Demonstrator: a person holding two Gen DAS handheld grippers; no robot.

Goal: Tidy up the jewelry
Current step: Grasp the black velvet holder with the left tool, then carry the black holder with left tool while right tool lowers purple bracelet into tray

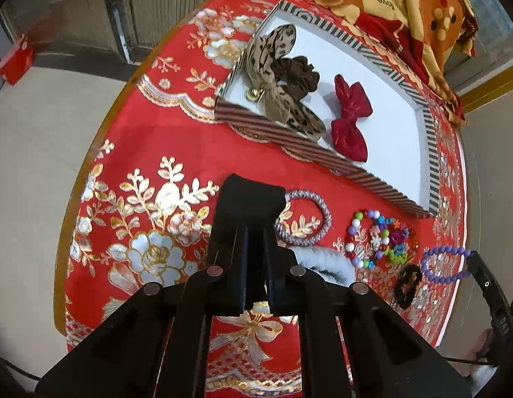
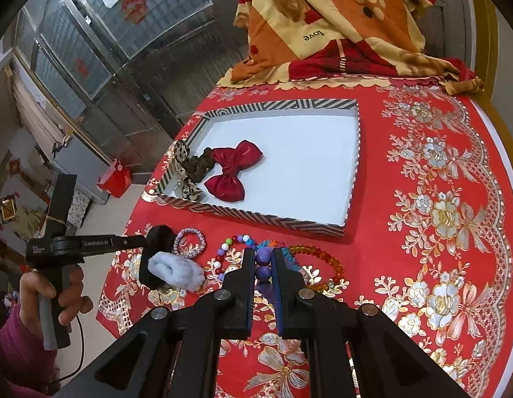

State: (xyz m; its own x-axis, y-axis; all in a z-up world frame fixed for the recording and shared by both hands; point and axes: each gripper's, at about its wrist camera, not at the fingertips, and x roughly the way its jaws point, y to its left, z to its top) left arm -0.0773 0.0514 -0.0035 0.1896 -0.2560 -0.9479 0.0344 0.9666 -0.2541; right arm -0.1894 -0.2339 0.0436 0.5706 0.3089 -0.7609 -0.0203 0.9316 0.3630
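The right claw [image 2: 263, 267] grips a purple bead bracelet [image 2: 263, 258]; the left claw [image 1: 253, 199] is pinched closed above the round tabletop [image 2: 422, 248] under red gold-flowered cloth, near grey glass-block doors [image 2: 140, 16].

Patterned blanket [image 2: 339, 26] heaped on red floral tablecloth [image 2: 422, 165].

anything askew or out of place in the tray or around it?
One thing: the leopard-print bow lies across the tray's striped left rim, one wing hanging over the wall, not flat inside like the red bow. Nothing looks damaged or spilled. The other pieces lie loose on the tablecloth, not yet sorted.
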